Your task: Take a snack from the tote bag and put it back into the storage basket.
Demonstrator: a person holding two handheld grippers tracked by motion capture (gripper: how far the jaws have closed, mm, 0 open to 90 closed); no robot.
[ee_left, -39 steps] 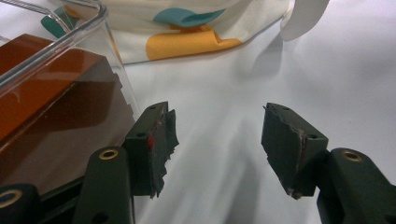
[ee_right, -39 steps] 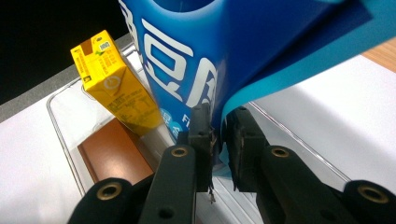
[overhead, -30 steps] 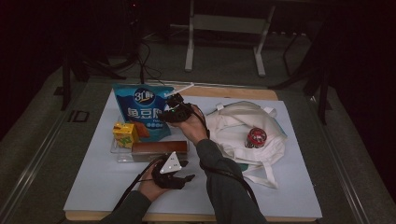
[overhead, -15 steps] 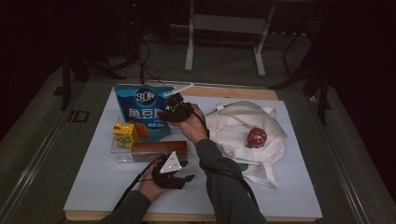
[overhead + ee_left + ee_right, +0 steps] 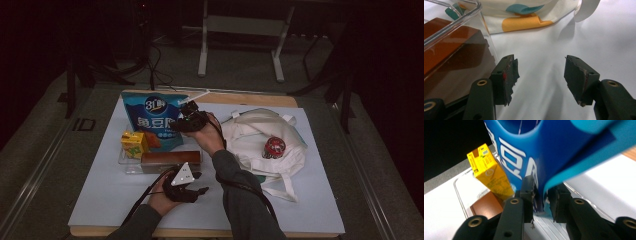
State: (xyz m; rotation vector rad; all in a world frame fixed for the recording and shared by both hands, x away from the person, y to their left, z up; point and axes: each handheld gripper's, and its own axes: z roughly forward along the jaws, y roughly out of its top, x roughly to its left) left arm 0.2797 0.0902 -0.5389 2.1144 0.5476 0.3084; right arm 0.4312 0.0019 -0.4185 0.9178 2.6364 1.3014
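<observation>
Fingers [image 5: 527, 195] of my right gripper [image 5: 541, 197] have just been easing apart around the blue snack bag [image 5: 152, 120], its edge between them above the clear tray [image 5: 125, 167], while my left gripper [image 5: 540, 75] gapes empty beside that tray.

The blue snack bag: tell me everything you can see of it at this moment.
The blue snack bag is a glossy, plastic-looking pouch with large white characters, a round white logo near the top and an orange patch low on its face. It stands at the back of the clear tray, behind the yellow carton and the brown box. Its right edge sits between the right gripper jaws, which have just been opening.
</observation>
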